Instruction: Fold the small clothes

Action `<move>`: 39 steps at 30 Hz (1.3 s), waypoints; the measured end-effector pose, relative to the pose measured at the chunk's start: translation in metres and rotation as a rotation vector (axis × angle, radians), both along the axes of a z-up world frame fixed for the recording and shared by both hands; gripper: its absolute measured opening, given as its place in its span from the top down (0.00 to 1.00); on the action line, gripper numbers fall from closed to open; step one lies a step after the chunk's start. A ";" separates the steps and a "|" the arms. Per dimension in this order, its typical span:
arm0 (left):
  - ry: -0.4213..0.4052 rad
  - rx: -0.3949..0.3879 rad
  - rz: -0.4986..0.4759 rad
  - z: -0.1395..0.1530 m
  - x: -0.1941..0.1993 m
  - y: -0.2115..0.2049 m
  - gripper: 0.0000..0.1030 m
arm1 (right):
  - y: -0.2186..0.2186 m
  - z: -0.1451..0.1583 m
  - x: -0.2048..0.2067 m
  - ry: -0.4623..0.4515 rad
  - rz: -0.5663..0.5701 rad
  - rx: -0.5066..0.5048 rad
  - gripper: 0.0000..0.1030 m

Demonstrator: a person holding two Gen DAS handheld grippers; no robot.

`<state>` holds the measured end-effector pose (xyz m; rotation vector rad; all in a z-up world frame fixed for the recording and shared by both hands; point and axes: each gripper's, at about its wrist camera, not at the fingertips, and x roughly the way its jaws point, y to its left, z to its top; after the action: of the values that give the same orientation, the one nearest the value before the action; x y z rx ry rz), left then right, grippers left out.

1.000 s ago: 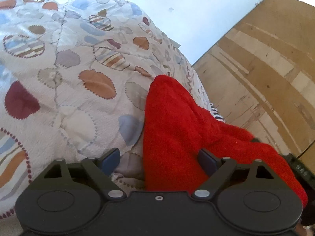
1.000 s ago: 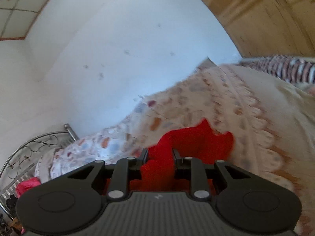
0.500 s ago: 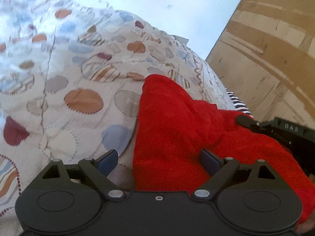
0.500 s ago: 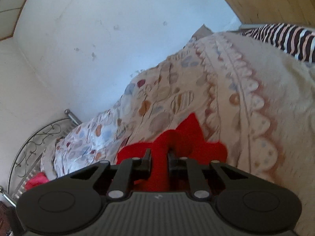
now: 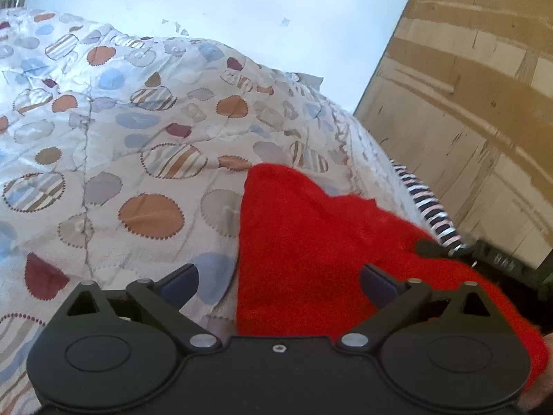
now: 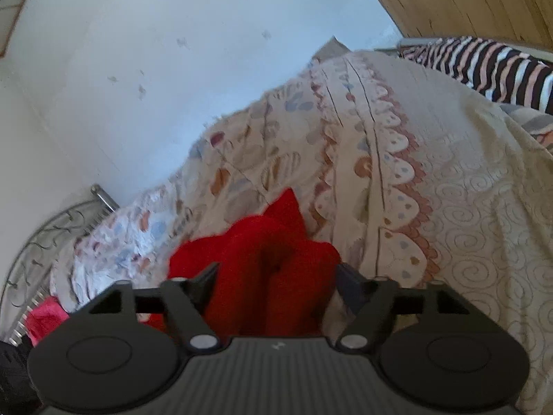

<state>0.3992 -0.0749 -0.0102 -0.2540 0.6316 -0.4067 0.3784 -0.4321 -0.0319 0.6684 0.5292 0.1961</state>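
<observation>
A small red fleece garment (image 5: 311,242) lies bunched on a patterned bedspread (image 5: 138,145). My left gripper (image 5: 278,285) is open, its jaws wide apart, with the garment's left edge lying between them. In the right wrist view the same red garment (image 6: 269,269) sits folded up between the jaws of my right gripper (image 6: 276,282), which is open. The tip of the right gripper (image 5: 449,249) shows at the right edge of the left wrist view, beside the garment.
A striped cloth (image 6: 484,62) lies at the bed's far edge by a wooden wall (image 5: 466,103). A metal bed frame (image 6: 52,228) and a pink cloth (image 6: 45,318) are at the left. A pale wall (image 6: 172,52) stands behind the bed.
My right gripper was shut on the red garment and has now opened, letting it go. My left gripper stayed open, and both views have tilted a little.
</observation>
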 end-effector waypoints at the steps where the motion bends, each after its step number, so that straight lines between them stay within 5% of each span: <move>1: -0.001 -0.007 -0.012 0.002 0.002 0.001 0.01 | -0.001 -0.002 0.000 0.006 0.005 0.004 0.17; 9: 0.121 0.062 -0.101 -0.011 0.032 -0.015 0.01 | 0.001 -0.016 0.022 0.049 0.097 0.070 0.14; 14: 0.183 0.032 -0.131 -0.021 0.045 -0.016 0.01 | 0.008 -0.016 0.025 0.047 0.124 0.064 0.41; 21: 0.282 -0.096 -0.196 -0.040 0.065 -0.006 0.01 | 0.018 -0.009 0.020 0.015 0.110 0.008 0.56; 22: 0.266 -0.089 -0.209 -0.039 0.064 -0.008 0.03 | 0.020 -0.007 0.019 0.009 0.106 -0.007 0.58; 24: 0.240 -0.106 -0.244 -0.034 0.063 -0.012 0.25 | 0.023 -0.002 0.015 -0.004 0.092 -0.023 0.61; 28: 0.225 -0.118 -0.237 -0.015 0.059 -0.013 0.52 | 0.035 0.020 0.009 -0.061 0.087 -0.067 0.63; 33: 0.223 -0.143 -0.223 0.004 0.056 0.001 0.60 | 0.059 0.052 0.004 -0.156 0.122 -0.135 0.63; 39: 0.145 -0.180 -0.155 0.042 0.035 0.030 0.64 | 0.073 0.081 0.001 -0.225 0.157 -0.044 0.63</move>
<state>0.4340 -0.0448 0.0316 -0.4107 0.7607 -0.5998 0.3799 -0.3587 0.0495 0.5536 0.3681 0.4012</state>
